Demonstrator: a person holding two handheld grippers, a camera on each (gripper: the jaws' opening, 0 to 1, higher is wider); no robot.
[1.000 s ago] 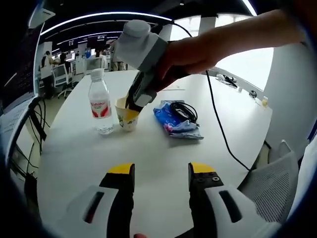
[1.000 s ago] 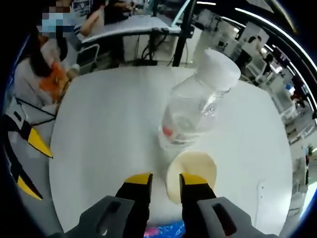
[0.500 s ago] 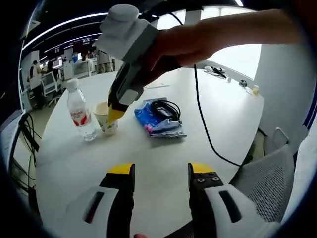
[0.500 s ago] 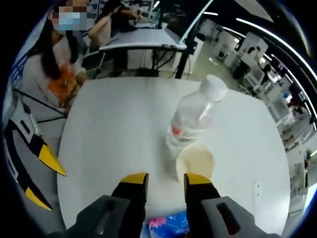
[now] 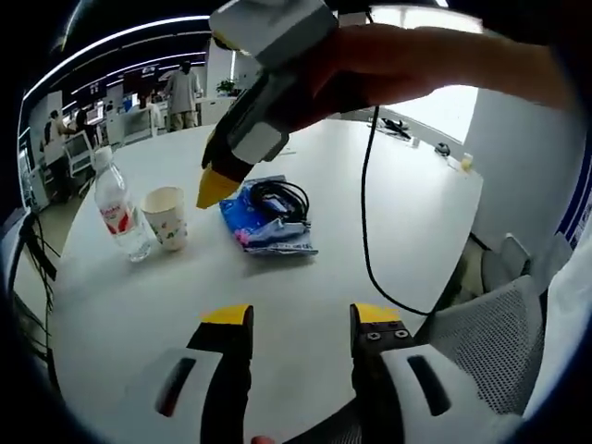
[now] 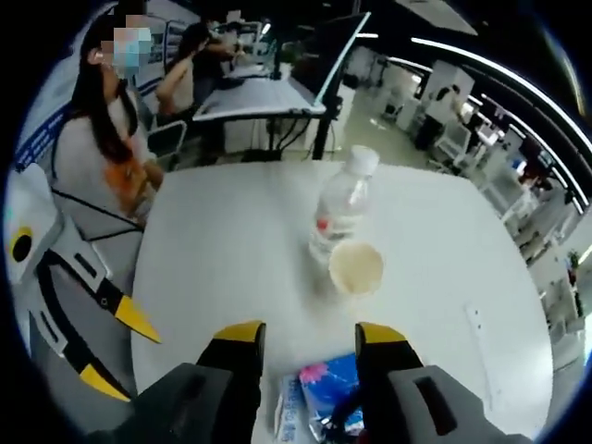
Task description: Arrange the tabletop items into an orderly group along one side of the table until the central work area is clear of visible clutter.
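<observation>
Right gripper view: right gripper spread, empty — above blue packet.
Group: bottle touching paper cup (likely tidied together).
Left gripper view: left gripper spread over bare worktop.

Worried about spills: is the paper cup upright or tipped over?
Upright. The cup stands on its base beside the bottle, and its round open mouth faces up. Whether it holds liquid, I cannot tell.

The right gripper has let go of the paper cup and lifted up and away; its fingers, closed on the rim a second ago, now stand apart with nothing between them. The cup sits free beside the water bottle.
</observation>
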